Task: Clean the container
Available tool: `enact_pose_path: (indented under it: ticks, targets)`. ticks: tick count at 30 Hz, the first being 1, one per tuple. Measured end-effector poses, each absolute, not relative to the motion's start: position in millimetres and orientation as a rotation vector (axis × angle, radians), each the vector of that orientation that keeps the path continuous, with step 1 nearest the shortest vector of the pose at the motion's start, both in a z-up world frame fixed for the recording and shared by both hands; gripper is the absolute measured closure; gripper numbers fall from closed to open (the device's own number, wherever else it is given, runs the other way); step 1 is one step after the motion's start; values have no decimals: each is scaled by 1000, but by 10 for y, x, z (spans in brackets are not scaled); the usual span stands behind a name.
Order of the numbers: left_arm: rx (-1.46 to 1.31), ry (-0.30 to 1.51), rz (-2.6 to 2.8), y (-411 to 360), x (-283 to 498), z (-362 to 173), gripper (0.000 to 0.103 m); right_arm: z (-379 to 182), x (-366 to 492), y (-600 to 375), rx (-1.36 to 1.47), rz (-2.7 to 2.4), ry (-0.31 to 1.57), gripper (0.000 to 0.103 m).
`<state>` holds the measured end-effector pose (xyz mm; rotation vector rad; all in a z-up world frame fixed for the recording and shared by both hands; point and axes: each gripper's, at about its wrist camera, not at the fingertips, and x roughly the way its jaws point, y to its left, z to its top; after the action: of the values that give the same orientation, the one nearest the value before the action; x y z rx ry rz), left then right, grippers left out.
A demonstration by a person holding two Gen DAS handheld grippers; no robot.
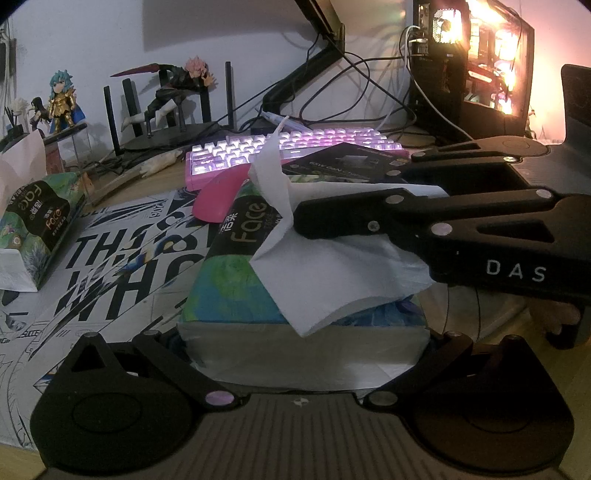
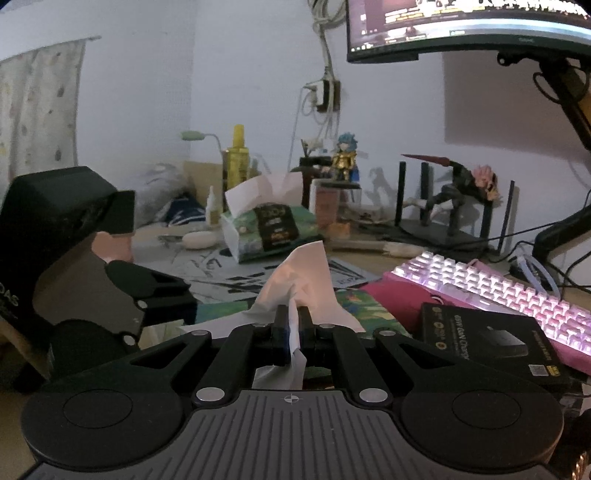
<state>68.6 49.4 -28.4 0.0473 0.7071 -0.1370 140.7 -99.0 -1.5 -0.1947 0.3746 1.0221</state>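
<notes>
My left gripper (image 1: 303, 334) stands wide, its two fingers pressed against the sides of a green and blue tissue pack (image 1: 229, 295) that lies on the printed desk mat (image 1: 110, 258). From the right of the left wrist view comes my right gripper (image 1: 306, 210), shut on a white tissue (image 1: 332, 277) that sticks out of the pack's top. In the right wrist view the tissue (image 2: 299, 273) rises crumpled between the closed fingers of the right gripper (image 2: 291, 314), above the pack (image 2: 354, 310). The left gripper's body (image 2: 147, 295) shows at the left there. I see no container.
A black charger box (image 2: 491, 339) and a lit pink keyboard (image 2: 498, 291) lie right of the pack. A second tissue pack (image 2: 266, 229) stands further back, with figurines (image 2: 458, 188) and bottles by the wall. A monitor (image 2: 461, 26) hangs above, and cables run behind the keyboard.
</notes>
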Motion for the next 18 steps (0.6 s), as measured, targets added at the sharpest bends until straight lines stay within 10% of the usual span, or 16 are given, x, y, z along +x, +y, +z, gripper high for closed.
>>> enact_pose_path:
  ticks: [18]
  targets:
    - [47, 707, -137, 494, 686, -283, 0, -20, 1382, -983, -205, 1041, 370, 98]
